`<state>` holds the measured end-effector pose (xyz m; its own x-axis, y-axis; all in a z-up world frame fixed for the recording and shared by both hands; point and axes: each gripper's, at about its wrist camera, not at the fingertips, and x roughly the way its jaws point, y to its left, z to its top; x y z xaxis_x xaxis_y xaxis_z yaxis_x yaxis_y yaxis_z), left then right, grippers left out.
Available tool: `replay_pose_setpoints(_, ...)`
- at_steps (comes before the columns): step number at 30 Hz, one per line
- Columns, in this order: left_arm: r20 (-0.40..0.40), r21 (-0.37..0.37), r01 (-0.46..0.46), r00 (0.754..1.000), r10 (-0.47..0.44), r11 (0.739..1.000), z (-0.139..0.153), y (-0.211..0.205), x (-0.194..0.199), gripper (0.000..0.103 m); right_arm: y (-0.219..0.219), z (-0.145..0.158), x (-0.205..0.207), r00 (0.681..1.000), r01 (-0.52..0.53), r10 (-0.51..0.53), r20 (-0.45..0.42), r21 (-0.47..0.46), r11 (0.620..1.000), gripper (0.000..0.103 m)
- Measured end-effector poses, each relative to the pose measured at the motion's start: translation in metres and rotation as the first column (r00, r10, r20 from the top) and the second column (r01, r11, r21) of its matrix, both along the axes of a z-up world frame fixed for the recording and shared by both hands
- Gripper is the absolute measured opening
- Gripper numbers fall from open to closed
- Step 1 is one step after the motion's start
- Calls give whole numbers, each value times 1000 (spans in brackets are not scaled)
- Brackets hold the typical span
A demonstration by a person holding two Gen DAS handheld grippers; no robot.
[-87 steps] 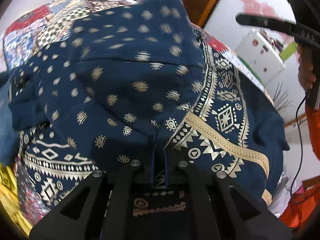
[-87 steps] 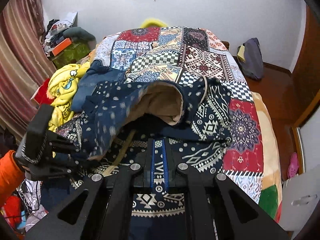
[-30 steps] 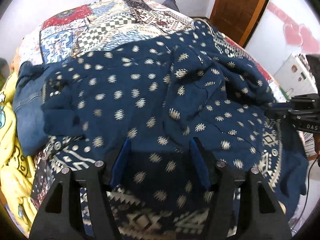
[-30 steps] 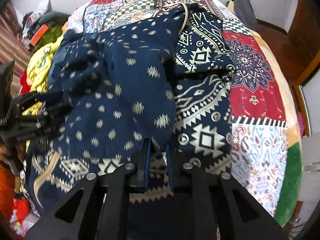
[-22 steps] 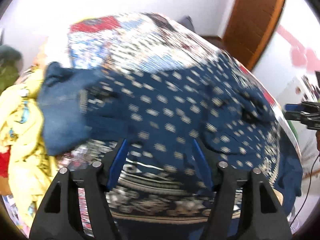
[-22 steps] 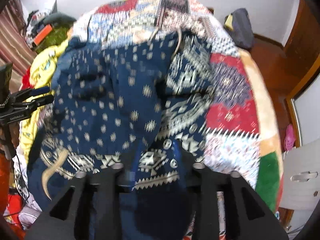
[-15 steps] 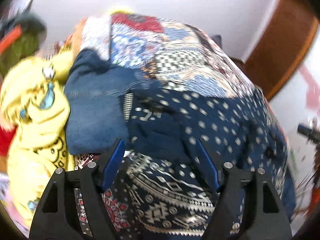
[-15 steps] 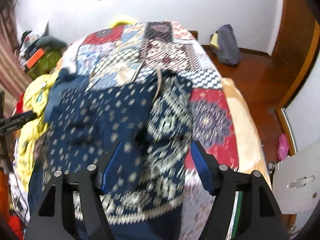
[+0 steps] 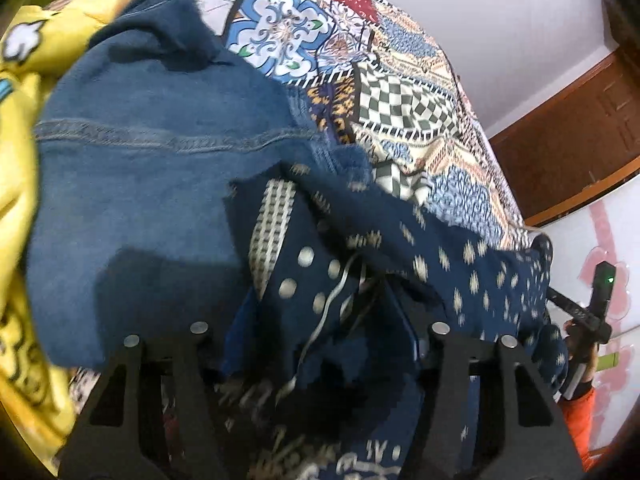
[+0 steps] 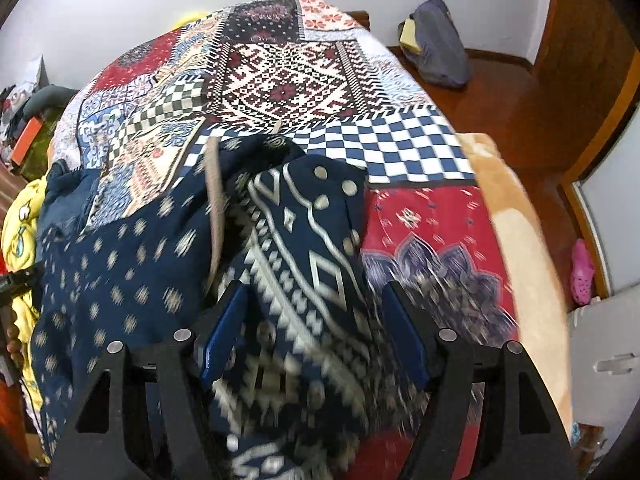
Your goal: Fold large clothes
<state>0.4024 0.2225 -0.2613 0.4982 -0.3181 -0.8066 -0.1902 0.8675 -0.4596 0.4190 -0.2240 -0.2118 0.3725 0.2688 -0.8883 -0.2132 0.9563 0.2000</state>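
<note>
Navy printed garment (image 10: pixel 132 280) soft matt cloth; jeans (image 9: pixel 152 168) coarse stitched denim; floor (image 10: pixel 508 92) glossy wood.

Left tongs (image 9: pixel 320 344) & right tongs (image 10: pixel 314 330): black frames w/ silver screws, blue pads; orange sleeve (image 9: pixel 578 420).

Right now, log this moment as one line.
task: fold | left tongs: open over navy garment | right tongs: open over patterned edge | jeans beside

No lettering, label, brand or number is legible on anything in either view.
</note>
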Motion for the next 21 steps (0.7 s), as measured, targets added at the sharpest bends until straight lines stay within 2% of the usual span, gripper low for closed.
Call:
replay_pose_setpoints(1,9,5,2,1000,-2,1000,-1,-1,5,59,2,-1,3,1000,-11,11,11,11,1000,66)
replay_pose_setpoints(3,28,28,-6,1000,6,1000,-2,-2,11,49,7,-3,8,999,-24,23,38,18,1000,63)
replay_pose_setpoints(4,31,36,-13,999,12,999,-2,-1,12,39,10,-4,11,999,-26,26,45,17,1000,60)
replay_pose_setpoints(6,38,55,-25,999,23,998,-1,-2,14,17,16,-6,15,998,-37,35,50,30,999,43)
replay_pose_setpoints(7,39,47,-19,999,17,999,0,-2,13,5,18,-6,17,998,-41,39,44,44,998,38)
replay_pose_setpoints(8,40,43,-14,999,13,999,2,-3,13,5,20,-7,18,998,-44,42,37,57,997,28)
replay_pose_setpoints(10,53,109,-12,999,7,994,12,-10,10,5,28,-3,19,998,-56,54,35,63,996,18)
replay_pose_setpoints(12,77,157,-19,997,7,987,26,-13,6,5,34,6,15,996,-62,60,71,30,998,15)
replay_pose_setpoints(13,92,158,-23,996,8,987,32,-12,4,4,35,13,13,994,-67,64,90,32,997,15)
replay_pose_setpoints(16,154,155,-15,988,-9,988,66,-8,-1,4,35,36,12,989,-75,63,131,85,994,14)
replay_pose_setpoints(18,171,202,-9,985,-27,979,83,-8,2,4,38,53,12,984,-100,82,156,111,989,14)
replay_pose_setpoints(21,193,265,-14,980,-39,964,102,-6,9,4,52,73,18,973,-132,110,205,99,986,14)
